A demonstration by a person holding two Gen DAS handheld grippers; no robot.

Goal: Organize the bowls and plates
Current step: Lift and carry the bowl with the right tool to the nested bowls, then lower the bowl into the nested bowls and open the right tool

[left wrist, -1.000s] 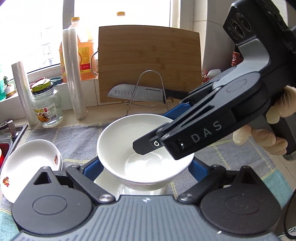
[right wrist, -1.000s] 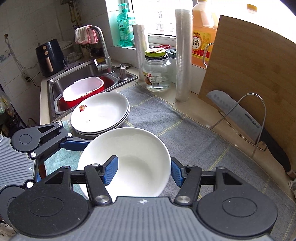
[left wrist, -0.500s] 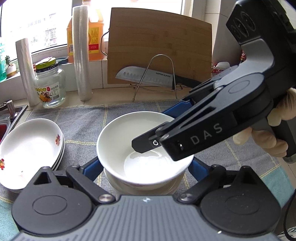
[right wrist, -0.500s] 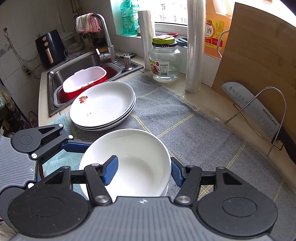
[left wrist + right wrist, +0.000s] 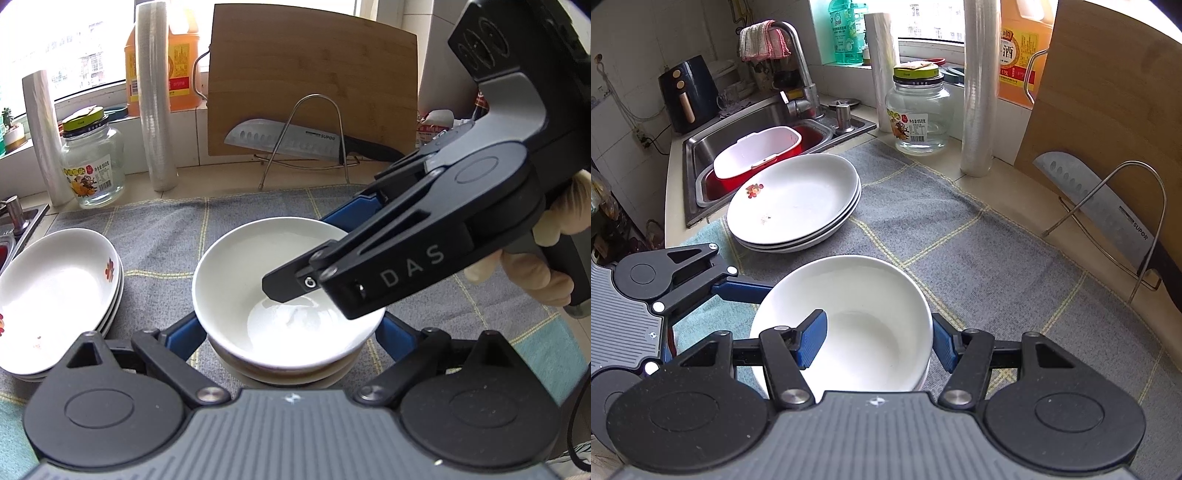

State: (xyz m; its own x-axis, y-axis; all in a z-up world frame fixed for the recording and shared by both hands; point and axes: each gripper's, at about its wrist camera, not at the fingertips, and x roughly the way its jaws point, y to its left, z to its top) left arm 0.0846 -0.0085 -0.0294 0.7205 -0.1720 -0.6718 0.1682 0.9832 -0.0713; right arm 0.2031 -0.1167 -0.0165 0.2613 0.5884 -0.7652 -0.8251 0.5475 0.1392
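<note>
A white bowl [image 5: 846, 321] is seen at the centre of both wrist views, sitting on top of another bowl [image 5: 284, 373] whose rim shows just beneath it, on a grey checked cloth [image 5: 960, 251].

The right gripper [image 5: 877, 339] is pinched on the wall of the top bowl: one blue pad [image 5: 812, 338] lies inside the bowl at about 8 o'clock of its rim in the right wrist view, and the other pad sits outside the rim at about 3 o'clock. In the left wrist view the same gripper comes in from 2 o'clock, held by a gloved hand [image 5: 524, 273].

The left gripper [image 5: 291, 332] is spread wide around the bowls, with its blue fingers [image 5: 184, 332] just beside the outer wall at 8 and 4 o'clock of the bowl; whether the pads touch the bowl cannot be told.

A stack of white plates [image 5: 794, 201], the top one marked with a small red flower, is placed on the cloth at 11 o'clock from the bowl in the right wrist view, near a steel sink [image 5: 701, 147]. A glass jar [image 5: 92, 166], two rolls of plastic wrap [image 5: 155, 96], a wooden cutting board [image 5: 310, 81] and a knife [image 5: 288, 138] on a wire rack [image 5: 306, 147] are ranged along the back from 10 to 1 o'clock in the left wrist view.
</note>
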